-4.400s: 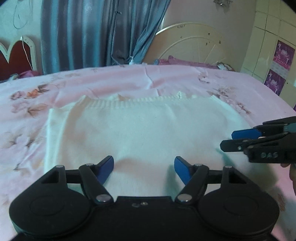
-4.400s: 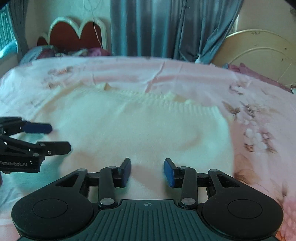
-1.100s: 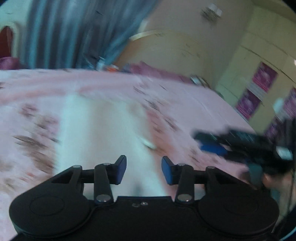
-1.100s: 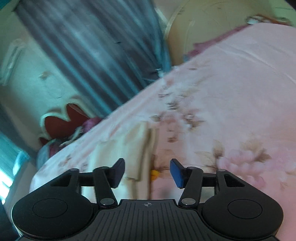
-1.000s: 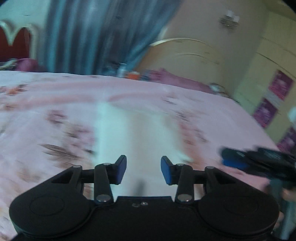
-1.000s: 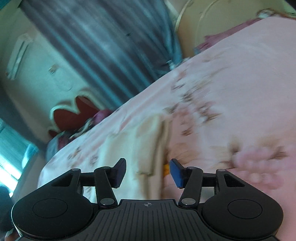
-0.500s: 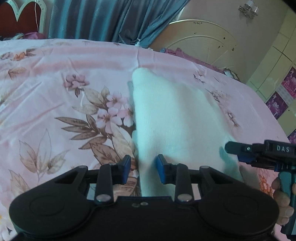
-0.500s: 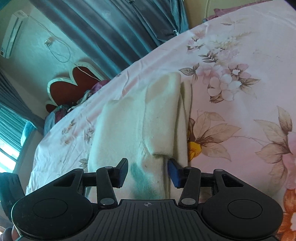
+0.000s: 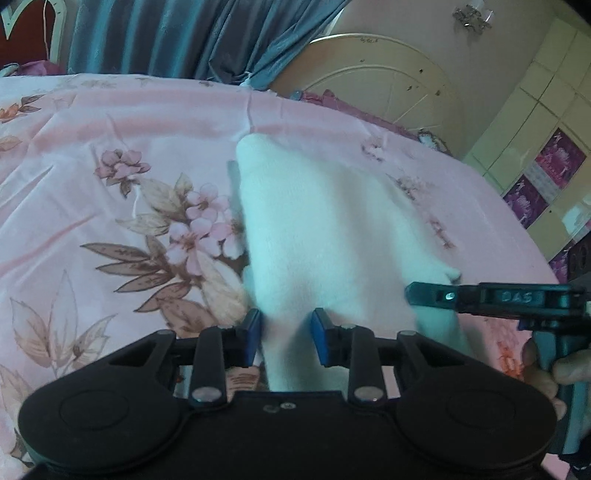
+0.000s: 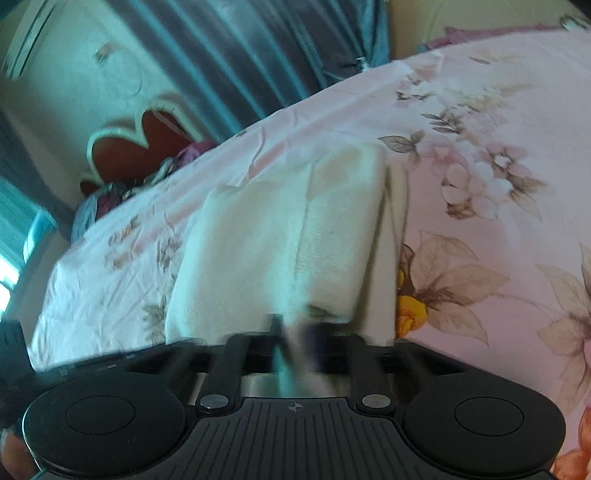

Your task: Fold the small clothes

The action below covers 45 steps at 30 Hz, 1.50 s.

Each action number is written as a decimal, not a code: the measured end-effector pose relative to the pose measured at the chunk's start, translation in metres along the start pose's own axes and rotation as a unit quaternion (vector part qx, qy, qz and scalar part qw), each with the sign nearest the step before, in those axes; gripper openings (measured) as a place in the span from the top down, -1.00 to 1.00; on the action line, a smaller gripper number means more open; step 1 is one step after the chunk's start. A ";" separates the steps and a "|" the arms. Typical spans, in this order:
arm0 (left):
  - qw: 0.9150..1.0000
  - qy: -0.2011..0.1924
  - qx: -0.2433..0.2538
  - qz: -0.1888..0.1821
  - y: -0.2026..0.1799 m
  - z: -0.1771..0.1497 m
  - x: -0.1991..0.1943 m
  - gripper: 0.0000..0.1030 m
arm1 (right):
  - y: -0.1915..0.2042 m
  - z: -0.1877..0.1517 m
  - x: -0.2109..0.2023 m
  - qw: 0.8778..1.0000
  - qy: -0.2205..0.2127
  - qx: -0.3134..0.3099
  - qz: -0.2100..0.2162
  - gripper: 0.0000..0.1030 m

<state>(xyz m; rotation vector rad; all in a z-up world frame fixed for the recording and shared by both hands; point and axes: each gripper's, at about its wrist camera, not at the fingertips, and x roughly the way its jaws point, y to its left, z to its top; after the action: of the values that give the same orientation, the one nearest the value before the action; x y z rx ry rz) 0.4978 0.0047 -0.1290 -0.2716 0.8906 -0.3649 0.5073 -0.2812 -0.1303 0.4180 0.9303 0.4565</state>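
A white knitted garment [image 9: 325, 229] lies folded into a long strip on the pink floral bedsheet [image 9: 110, 155]. My left gripper [image 9: 287, 338] sits at the strip's near end, its blue pads pressing the cloth from both sides. My right gripper [image 9: 413, 295] reaches in from the right to the strip's near right corner, with a hand [image 9: 554, 369] on its handle. In the right wrist view the garment [image 10: 280, 236] runs away from me with a folded sleeve on top. There my right gripper [image 10: 295, 336] is blurred, its jaws closing with the cloth's edge pinched between them.
The bedsheet [image 10: 498, 110] spreads wide on both sides of the garment. Blue curtains [image 9: 184, 33] and a cream round headboard [image 9: 369, 85] stand behind the bed. A red headboard [image 10: 147, 136] and a wardrobe with purple posters [image 9: 554, 162] lie further off.
Both grippers came down to the near end of the folded strip. The right jaws went from wide apart to nearly together on the cloth. The left pads narrowed onto it.
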 end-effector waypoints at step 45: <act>0.999 -0.005 0.047 -0.017 -0.028 0.078 0.040 0.30 | -0.003 0.051 0.012 0.993 -0.030 -0.085 -0.072 0.70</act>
<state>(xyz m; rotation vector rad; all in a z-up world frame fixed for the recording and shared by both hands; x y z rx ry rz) 0.5768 -0.0309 -0.0999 -0.2027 0.8584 -0.4356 0.5564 -0.2851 -0.1126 0.2074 0.8496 0.3867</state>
